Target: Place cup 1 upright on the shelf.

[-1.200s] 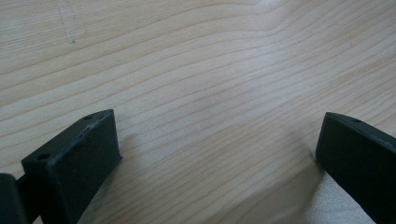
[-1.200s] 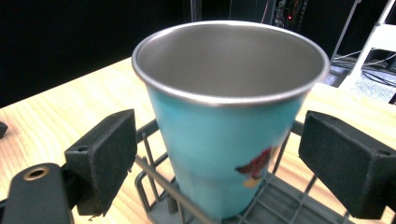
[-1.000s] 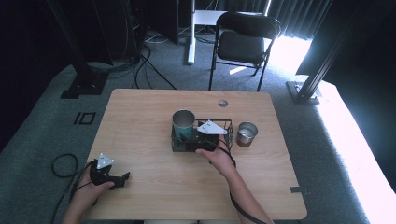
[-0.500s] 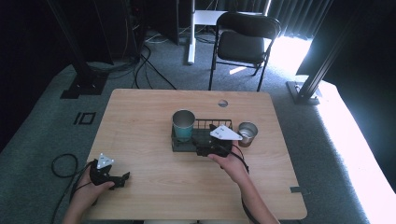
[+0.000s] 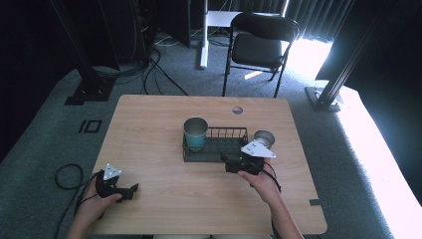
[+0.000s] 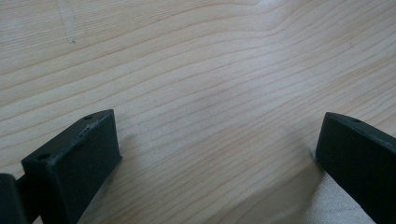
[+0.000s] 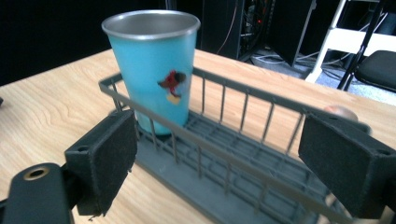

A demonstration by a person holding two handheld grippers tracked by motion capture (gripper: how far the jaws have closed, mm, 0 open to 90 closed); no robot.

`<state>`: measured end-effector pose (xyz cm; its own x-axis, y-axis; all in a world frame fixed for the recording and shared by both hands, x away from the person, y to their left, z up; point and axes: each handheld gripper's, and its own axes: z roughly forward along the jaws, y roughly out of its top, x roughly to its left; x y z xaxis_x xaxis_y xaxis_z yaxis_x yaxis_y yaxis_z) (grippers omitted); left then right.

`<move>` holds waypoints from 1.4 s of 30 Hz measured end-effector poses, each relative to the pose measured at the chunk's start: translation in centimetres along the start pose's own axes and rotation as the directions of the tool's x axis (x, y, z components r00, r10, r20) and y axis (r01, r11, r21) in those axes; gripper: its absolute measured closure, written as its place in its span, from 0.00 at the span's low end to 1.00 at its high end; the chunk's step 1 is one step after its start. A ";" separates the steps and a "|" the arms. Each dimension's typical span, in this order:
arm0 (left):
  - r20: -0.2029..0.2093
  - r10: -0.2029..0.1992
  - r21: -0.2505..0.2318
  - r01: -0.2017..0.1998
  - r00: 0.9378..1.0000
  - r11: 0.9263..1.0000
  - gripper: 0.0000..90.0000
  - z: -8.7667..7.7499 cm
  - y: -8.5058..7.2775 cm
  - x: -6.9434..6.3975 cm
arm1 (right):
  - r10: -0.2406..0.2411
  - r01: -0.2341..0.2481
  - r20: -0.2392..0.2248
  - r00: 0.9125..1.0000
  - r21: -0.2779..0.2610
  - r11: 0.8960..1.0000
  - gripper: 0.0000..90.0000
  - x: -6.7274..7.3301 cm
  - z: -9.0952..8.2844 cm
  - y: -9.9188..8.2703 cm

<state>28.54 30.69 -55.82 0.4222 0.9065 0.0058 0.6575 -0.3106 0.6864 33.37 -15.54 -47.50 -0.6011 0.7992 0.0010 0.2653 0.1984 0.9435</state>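
Observation:
A blue metal cup (image 5: 195, 133) with a small sticker stands upright in the left end of a black wire basket (image 5: 225, 149) at the table's middle. In the right gripper view the cup (image 7: 152, 70) is straight ahead inside the basket (image 7: 243, 154). My right gripper (image 5: 226, 162) hovers open just outside the basket's near rail, with nothing between its jaws (image 7: 219, 163). A silver cup (image 5: 263, 138) stands on the table to the right of the basket. My left gripper (image 5: 130, 190) rests open at the front left, over bare wood (image 6: 215, 158).
The wooden table (image 5: 149, 129) has a cable hole (image 5: 237, 110) near its far edge. A black folding chair (image 5: 261, 47) stands beyond the table, with stand bases and cables on the grey floor around it.
My right gripper has drawn back from over the basket, toward the near edge and to the right. The blue cup stays in the basket. The left gripper has not moved.

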 end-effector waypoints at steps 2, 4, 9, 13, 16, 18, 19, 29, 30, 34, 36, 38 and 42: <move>0.000 0.000 0.000 0.000 1.000 1.000 0.00 0.0 0.0 0.0 | -0.001 0.001 0.011 1.000 0.004 1.000 0.13 -0.4 -0.4 -0.4; 0.000 0.000 0.000 0.000 1.000 1.000 0.00 0.0 0.0 0.0 | -0.001 0.001 0.025 1.000 0.010 1.000 0.14 -0.8 -0.8 -0.9; 0.000 0.001 0.000 -0.001 1.000 1.000 0.00 0.0 0.0 0.0 | 0.024 -0.024 0.045 0.999 0.010 1.000 0.14 -1.6 -2.0 -2.0; 0.000 0.001 0.001 -0.001 1.000 1.000 0.00 0.0 0.0 0.0 | 0.036 -0.037 0.066 0.997 0.012 0.999 0.14 -2.2 -2.9 -2.6; 0.000 0.002 0.001 -0.002 1.000 1.000 0.00 0.0 0.0 0.0 | 0.039 -0.041 0.084 0.996 0.021 0.999 0.14 -2.6 -3.5 -3.2; 0.000 0.002 0.001 -0.002 1.000 1.000 0.00 0.0 0.0 0.0 | 0.036 -0.039 0.099 0.994 0.028 0.999 0.14 -3.0 -3.9 -3.6; -0.001 0.002 0.001 -0.002 1.000 1.000 0.00 0.0 0.0 0.0 | 0.039 -0.042 0.102 0.994 0.032 0.999 0.14 -3.1 -4.1 -3.8; -0.001 0.001 0.000 -0.001 1.000 1.000 0.00 0.0 0.0 0.0 | 0.059 -0.072 0.150 0.987 0.080 0.994 0.14 -4.8 -6.1 -6.5; -0.001 0.002 0.000 -0.002 1.000 1.000 0.00 0.0 0.0 0.0 | 0.061 -0.075 0.154 0.986 0.082 0.994 0.14 -5.0 -6.3 -6.8; -0.001 0.002 0.000 -0.002 1.000 1.000 0.00 0.0 0.0 0.0 | 0.072 -0.090 0.164 0.984 0.107 0.990 0.13 -5.6 -6.9 -7.9; -0.001 0.002 0.000 -0.002 1.000 1.000 0.00 0.0 0.0 0.0 | 0.074 -0.095 0.163 0.984 0.125 0.988 0.13 -5.9 -7.2 -8.4; -0.001 0.002 0.000 -0.002 1.000 1.000 0.00 0.0 0.0 0.0 | 0.082 -0.106 0.170 0.982 0.133 0.985 0.13 -6.2 -7.5 -8.9; -0.001 0.002 0.000 -0.002 1.000 1.000 0.00 0.0 0.0 0.0 | 0.089 -0.120 0.179 0.980 0.172 0.978 0.13 -6.7 -8.0 -9.7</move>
<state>28.55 30.70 -55.83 0.4227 0.9062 0.0076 0.6568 -0.3121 0.6864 28.82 -27.39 -54.00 -0.4303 0.9023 0.0257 0.4615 0.1955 0.8653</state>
